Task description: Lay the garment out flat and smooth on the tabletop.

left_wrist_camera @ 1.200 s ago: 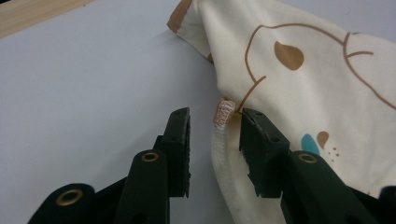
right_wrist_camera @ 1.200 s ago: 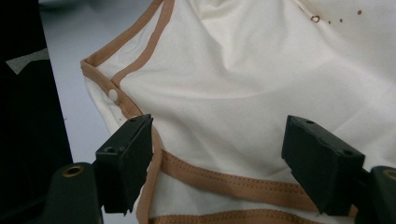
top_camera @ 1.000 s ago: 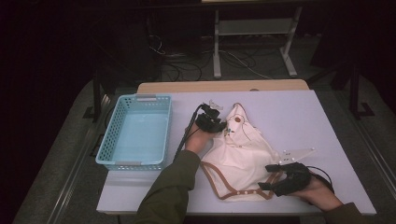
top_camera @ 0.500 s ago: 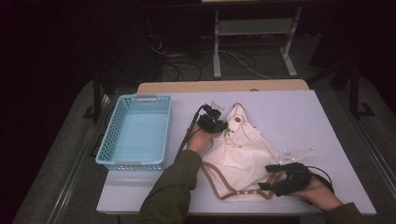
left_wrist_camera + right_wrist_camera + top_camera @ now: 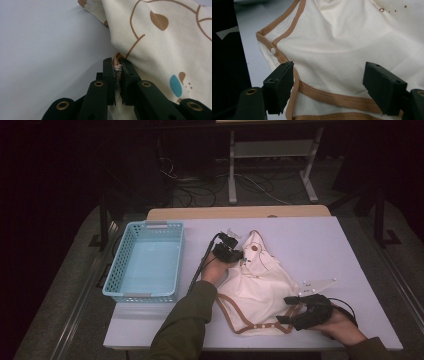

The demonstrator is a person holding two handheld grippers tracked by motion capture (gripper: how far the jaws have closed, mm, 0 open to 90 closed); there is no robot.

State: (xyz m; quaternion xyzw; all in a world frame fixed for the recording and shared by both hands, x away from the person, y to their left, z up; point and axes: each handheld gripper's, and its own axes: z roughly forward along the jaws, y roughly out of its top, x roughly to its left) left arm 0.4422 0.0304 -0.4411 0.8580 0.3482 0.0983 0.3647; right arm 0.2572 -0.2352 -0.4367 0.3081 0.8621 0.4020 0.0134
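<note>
Now left gripper (image 5: 118,68) just closed onto cream garment (image 5: 260,285) hem, right gripper (image 5: 328,85) apart.

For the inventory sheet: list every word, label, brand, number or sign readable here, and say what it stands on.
There is no readable text.
Cream garment: only printed shapes, brown lines and drops and a blue drop, no letters.
Blue basket: no label visible.
Left gripper and right gripper: no markings to read on the black jaws.
Table: plain surface, no writing.
</note>
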